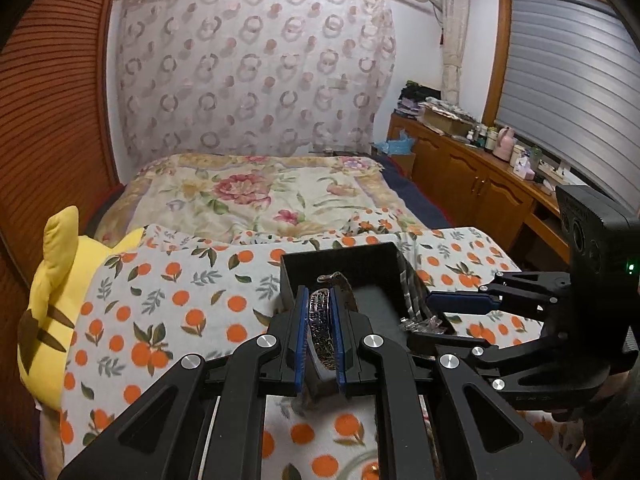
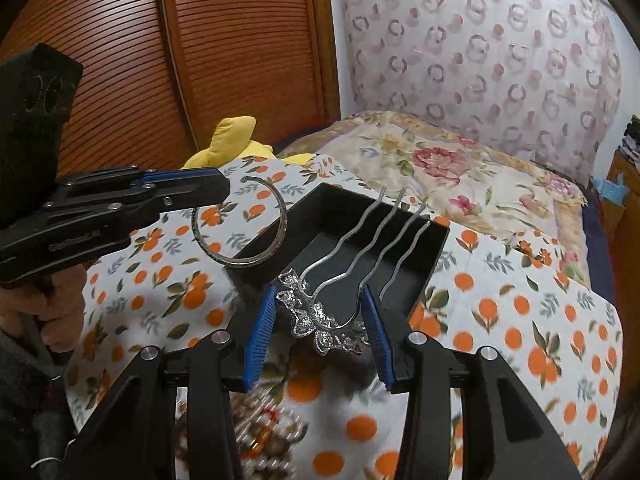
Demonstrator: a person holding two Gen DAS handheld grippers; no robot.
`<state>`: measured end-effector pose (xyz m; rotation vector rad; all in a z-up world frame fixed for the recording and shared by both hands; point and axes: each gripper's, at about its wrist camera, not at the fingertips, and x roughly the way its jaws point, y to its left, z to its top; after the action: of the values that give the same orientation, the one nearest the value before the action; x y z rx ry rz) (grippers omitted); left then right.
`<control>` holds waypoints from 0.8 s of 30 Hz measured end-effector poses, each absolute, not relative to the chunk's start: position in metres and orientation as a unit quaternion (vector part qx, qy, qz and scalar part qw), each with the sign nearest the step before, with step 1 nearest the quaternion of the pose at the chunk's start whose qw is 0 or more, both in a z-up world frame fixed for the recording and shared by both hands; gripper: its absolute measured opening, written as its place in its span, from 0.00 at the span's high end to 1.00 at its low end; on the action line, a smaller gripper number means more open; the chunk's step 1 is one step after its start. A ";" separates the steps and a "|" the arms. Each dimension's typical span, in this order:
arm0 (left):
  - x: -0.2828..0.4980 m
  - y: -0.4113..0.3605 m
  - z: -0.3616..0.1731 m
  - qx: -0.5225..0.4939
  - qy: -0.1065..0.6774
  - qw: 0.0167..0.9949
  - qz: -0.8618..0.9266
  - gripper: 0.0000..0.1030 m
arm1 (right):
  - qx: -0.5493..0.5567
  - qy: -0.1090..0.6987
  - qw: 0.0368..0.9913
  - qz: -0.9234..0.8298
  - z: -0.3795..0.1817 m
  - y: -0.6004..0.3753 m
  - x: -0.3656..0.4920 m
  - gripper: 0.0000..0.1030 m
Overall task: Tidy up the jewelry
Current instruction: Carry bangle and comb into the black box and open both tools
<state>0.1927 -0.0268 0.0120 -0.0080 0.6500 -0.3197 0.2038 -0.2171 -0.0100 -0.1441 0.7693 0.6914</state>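
My left gripper (image 1: 320, 312) is shut on an engraved silver bangle (image 1: 322, 328), held edge-on just in front of the black jewelry box (image 1: 340, 270). In the right wrist view the bangle (image 2: 276, 220) hangs from the left gripper (image 2: 218, 190) at the box's left wall. My right gripper (image 2: 320, 308) holds a silver hair comb (image 2: 332, 320) by its rhinestone head; the jaws are wide and touch only its ends. The comb's wavy prongs (image 2: 384, 232) reach over the open black box (image 2: 424, 256). The right gripper (image 1: 460, 304) also shows in the left wrist view, at the box's right side.
The box sits on an orange-print blanket (image 1: 180, 304) over a bed. A yellow plush toy (image 1: 60, 288) lies at the left. A floral quilt (image 1: 248, 196) lies beyond. Wooden cabinets (image 1: 480, 184) with bottles stand at the right. More jewelry (image 2: 256, 432) lies blurred under the right gripper.
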 end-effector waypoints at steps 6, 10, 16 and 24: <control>0.211 -0.029 0.006 -0.005 0.332 0.931 -0.154 0.91 | -0.057 0.366 0.864 0.340 -0.016 -0.220 0.218 0.55; 0.220 -0.038 0.001 -0.003 0.341 0.927 -0.160 0.91 | -0.047 0.365 0.870 0.329 -0.014 -0.231 0.219 0.55; 0.229 -0.053 -0.007 0.009 0.350 0.921 -0.172 0.90 | -0.046 0.363 0.880 0.302 -0.012 -0.250 0.217 0.55; 0.216 -0.058 0.002 0.018 0.335 0.926 -0.176 0.71 | -0.048 0.361 0.887 0.283 -0.009 -0.258 0.198 0.55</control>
<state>0.2164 -0.0581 0.0017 0.0378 0.6866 -0.3605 0.1982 -0.2584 -0.0095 -0.1006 0.7494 0.5892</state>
